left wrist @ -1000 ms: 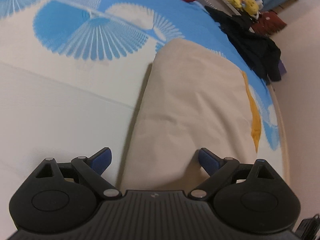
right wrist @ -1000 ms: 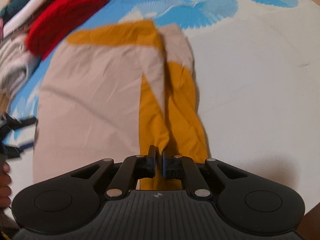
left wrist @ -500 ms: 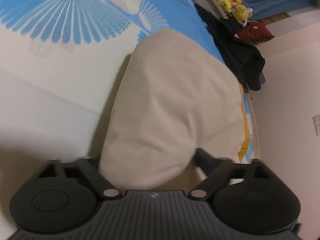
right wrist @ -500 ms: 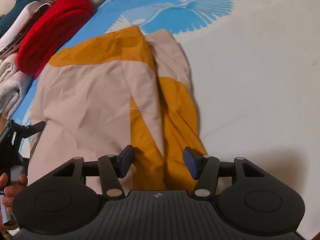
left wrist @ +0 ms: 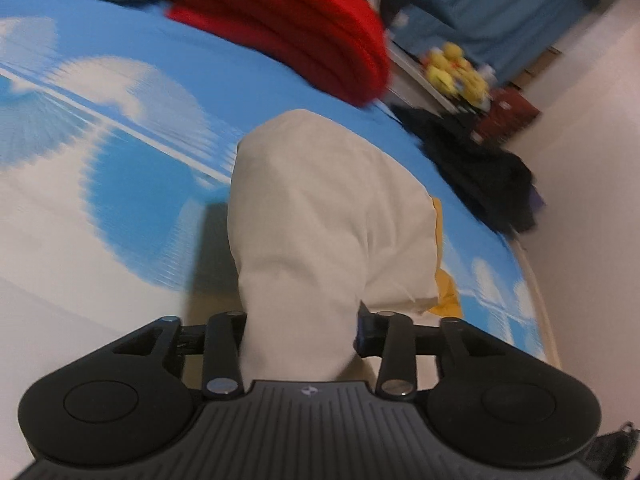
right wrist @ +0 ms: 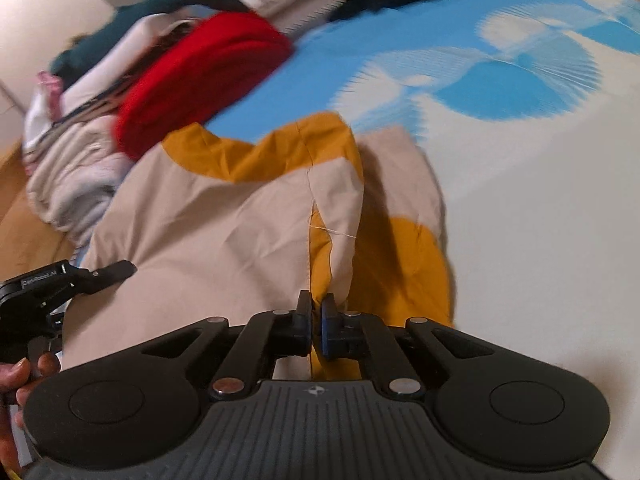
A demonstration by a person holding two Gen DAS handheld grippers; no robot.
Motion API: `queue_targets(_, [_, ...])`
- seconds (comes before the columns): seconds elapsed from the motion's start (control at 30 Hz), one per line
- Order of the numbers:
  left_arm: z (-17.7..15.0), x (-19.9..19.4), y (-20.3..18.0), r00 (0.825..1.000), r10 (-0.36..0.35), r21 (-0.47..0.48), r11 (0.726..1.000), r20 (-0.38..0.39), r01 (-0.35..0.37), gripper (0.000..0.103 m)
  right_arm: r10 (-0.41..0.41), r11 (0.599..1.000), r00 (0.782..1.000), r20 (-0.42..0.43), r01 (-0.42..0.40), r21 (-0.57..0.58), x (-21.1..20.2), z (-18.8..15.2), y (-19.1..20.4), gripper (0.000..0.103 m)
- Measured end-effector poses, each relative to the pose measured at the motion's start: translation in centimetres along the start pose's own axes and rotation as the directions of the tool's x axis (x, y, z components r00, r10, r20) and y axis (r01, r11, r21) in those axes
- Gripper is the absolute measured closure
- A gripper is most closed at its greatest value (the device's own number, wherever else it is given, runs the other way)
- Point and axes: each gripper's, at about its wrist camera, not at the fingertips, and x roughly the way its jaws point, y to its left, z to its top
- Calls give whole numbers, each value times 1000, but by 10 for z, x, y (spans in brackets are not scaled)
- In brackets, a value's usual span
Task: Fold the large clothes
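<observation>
A beige and mustard-yellow garment (right wrist: pixel 224 220) lies on the blue and white patterned bed sheet (right wrist: pixel 540 200). My right gripper (right wrist: pixel 316 320) is shut on the garment's near edge, where beige meets yellow. In the left wrist view the beige cloth (left wrist: pixel 328 208) rises in a thick bunch between the fingers of my left gripper (left wrist: pixel 302 334), which is shut on that bunch and holds it lifted off the sheet (left wrist: pixel 120 184). A yellow strip (left wrist: pixel 444 292) shows at the right edge. My left gripper also shows at the left of the right wrist view (right wrist: pixel 68 280).
A folded red garment (left wrist: pixel 304 28) lies at the far side of the bed, also in the right wrist view (right wrist: pixel 200 72). White folded clothes (right wrist: pixel 68 168) sit beside it. Dark clothes (left wrist: pixel 480 164), yellow plush toys (left wrist: pixel 456 72) and a wall (left wrist: pixel 592 160) stand to the right.
My right gripper opened, then closed on the garment's near edge. My left gripper closed on the beige cloth and lifted it. Both views tilted up toward the far side of the bed.
</observation>
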Motion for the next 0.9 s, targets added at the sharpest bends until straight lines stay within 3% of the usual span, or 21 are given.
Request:
queue_targets(0.07, [10,-11,24,996,89,-29,996,22,-89,33,20,999,1000,14,-19,-28,6,-3,19,100])
queue_targets(0.13, [15,-22,39,983,181,-24,983,12,-181,31,-1,999,1000,0,1,-55,15,-6,30,100])
queue_targets(0.2, [16,-34,38,976,218,42,975,9,-219,31,-17,997,999,-32,15,-75,24,-8,35,100])
queue_targets(0.33, [-7,-54,25,987,157,189,971,-45,-146,31,-98,991,994,-36,95,-92,30,-13,39,100])
queue_targets(0.37, [-17,-48,20,983,166,243,960,-83,-141,31,-96,993,994,-42,93,-74,32,-12,37,100])
queue_targets(0.43, [-44,-24,18,957,243,375,912,-160,-169,27,-110,991,993,-43,106,-82,32,-16,40,100])
queue_targets(0.47, [-54,-17,18,950,277,420,887,-146,-194,21,-121,989,992,-42,117,-93,33,-18,42,100])
queue_targets(0.5, [-58,-18,18,947,294,437,874,-131,-212,20,-133,987,990,-48,127,-102,32,-21,41,100])
queue_targets(0.57, [-53,-34,12,952,276,412,889,-131,-201,26,-150,984,987,-62,143,-103,32,-24,40,99])
queue_targets(0.67, [-57,-69,-5,977,194,478,869,-94,-127,27,-140,987,988,-63,134,-92,22,-22,41,94])
queue_targets(0.7, [-65,-66,-4,973,191,500,860,-131,-101,26,-134,987,989,-65,127,-101,20,-21,41,93])
queue_targets(0.73, [-74,-57,0,957,228,515,851,-180,-106,26,-142,983,988,-64,133,-126,18,-20,43,93])
queue_targets(0.77, [-86,-44,6,932,286,534,835,-220,-130,20,-159,976,985,-59,148,-157,16,-20,44,93])
queue_targets(0.8, [-95,-35,11,918,327,546,823,-226,-159,17,-178,969,983,-50,165,-186,14,-20,47,93])
queue_targets(0.9, [-94,-52,-3,931,330,520,829,-159,-205,17,-210,951,978,8,206,-232,-6,-19,58,92])
